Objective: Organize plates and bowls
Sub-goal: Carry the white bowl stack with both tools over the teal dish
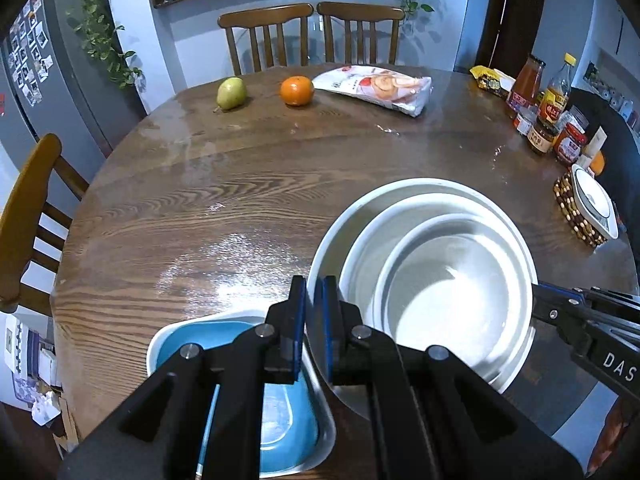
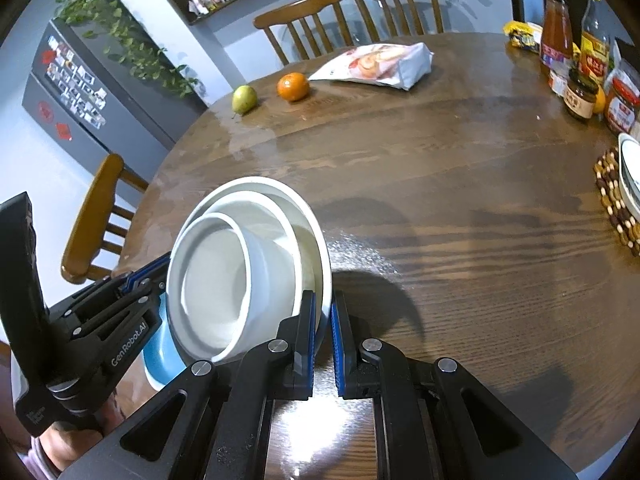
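Now both grippers grip nested white bowls (image 1: 436,280): left gripper (image 1: 314,320) jaws clenched on rim; right gripper (image 2: 323,340) same, opp. side.

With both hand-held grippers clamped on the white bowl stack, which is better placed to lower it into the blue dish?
Probably the left hand-held gripper. It grips the white bowl stack on the rim directly beside the blue dish. The right hand-held gripper holds the far rim.
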